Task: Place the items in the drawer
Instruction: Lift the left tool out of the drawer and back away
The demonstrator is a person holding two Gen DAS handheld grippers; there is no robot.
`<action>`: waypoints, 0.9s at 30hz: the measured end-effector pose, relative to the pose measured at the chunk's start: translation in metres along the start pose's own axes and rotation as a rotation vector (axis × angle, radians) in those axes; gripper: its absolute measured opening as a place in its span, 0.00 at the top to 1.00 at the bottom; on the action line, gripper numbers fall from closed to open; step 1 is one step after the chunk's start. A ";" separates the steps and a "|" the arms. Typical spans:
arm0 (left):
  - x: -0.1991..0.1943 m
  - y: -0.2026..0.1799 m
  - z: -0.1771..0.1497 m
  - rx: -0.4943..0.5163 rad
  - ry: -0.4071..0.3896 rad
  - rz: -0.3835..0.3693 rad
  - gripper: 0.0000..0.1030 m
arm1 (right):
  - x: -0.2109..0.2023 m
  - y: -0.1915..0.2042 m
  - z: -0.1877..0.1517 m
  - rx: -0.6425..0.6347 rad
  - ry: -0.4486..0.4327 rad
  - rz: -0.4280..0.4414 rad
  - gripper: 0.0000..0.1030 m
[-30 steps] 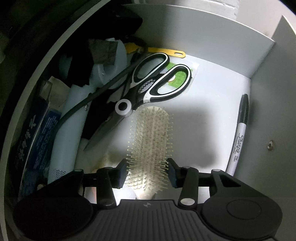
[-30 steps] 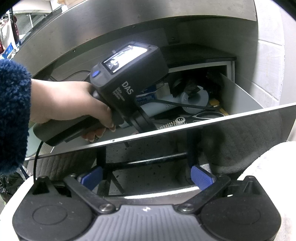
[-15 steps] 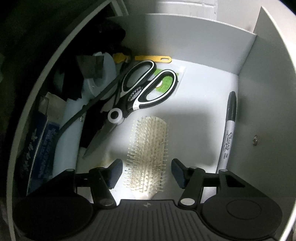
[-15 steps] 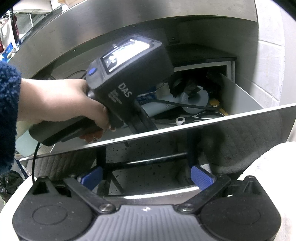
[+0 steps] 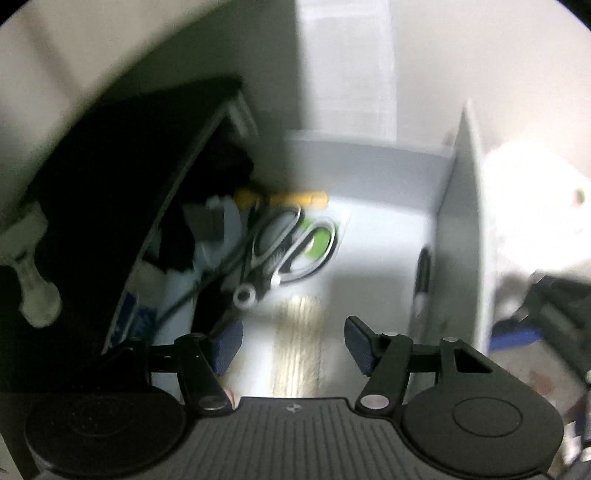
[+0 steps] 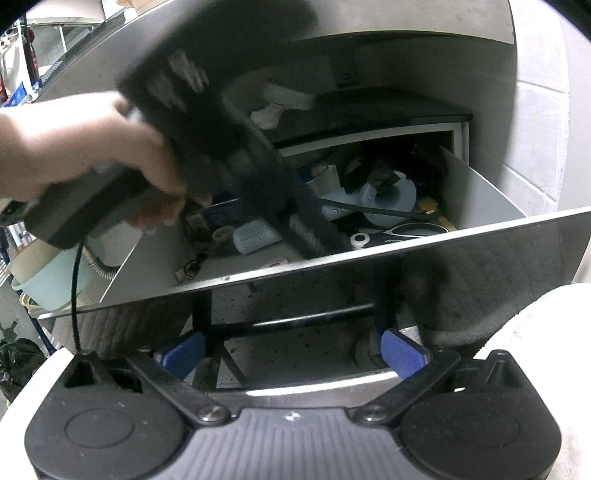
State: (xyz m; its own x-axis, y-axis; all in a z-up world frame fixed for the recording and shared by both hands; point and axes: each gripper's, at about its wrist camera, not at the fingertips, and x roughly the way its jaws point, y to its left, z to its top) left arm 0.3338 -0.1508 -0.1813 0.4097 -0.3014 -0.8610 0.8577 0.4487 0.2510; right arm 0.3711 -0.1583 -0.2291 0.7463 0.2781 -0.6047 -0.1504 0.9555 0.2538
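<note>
Drawer [image 6: 480, 192] stands pulled open beneath a steel tabletop [image 6: 369, 14], its floor crowded toward the back and left and bare toward the front right. Largest of the things inside is a pale blue appliance [image 6: 388, 199] with a dark cord across it, and in front of that a pair of scissors [image 5: 284, 243] lies aslant. Nearer the drawer front lies the hairbrush [image 5: 299, 343], blurred in the left wrist view, with its long axis running front to back. A black marker [image 5: 423, 280] rests along the right wall.

Left gripper [image 5: 293, 347] hangs directly above the hairbrush with its jaws spread wider than the brush and nothing between them, so the brush looks set down and released. A hand [image 6: 92, 147] grips that tool's handle above the drawer front. Right gripper [image 6: 291, 350] sits lower, in front of and below the drawer front, jaws wide apart and empty.

Judging from this, the brush is placed; the left gripper is much the nearer to the drawer for any next move.
</note>
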 end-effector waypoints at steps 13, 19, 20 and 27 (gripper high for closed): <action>-0.098 -0.011 -0.005 -0.050 -0.192 0.019 0.41 | 0.003 0.005 -0.001 -0.020 0.005 -0.013 0.00; -0.136 -0.017 -0.030 -0.151 -0.207 -0.007 0.41 | 0.004 0.008 -0.002 -0.036 0.009 -0.025 0.00; -0.141 -0.021 -0.036 -0.168 -0.212 -0.007 0.41 | 0.004 0.009 -0.002 -0.037 0.009 -0.027 0.00; -0.161 -0.048 -0.093 -0.366 -0.239 -0.046 0.41 | 0.005 0.010 -0.002 -0.044 0.009 -0.036 0.00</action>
State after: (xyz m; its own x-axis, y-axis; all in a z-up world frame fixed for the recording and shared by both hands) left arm 0.1976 -0.0456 -0.0958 0.4704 -0.4950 -0.7305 0.7279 0.6857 0.0042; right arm 0.3719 -0.1467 -0.2312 0.7460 0.2440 -0.6196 -0.1521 0.9683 0.1982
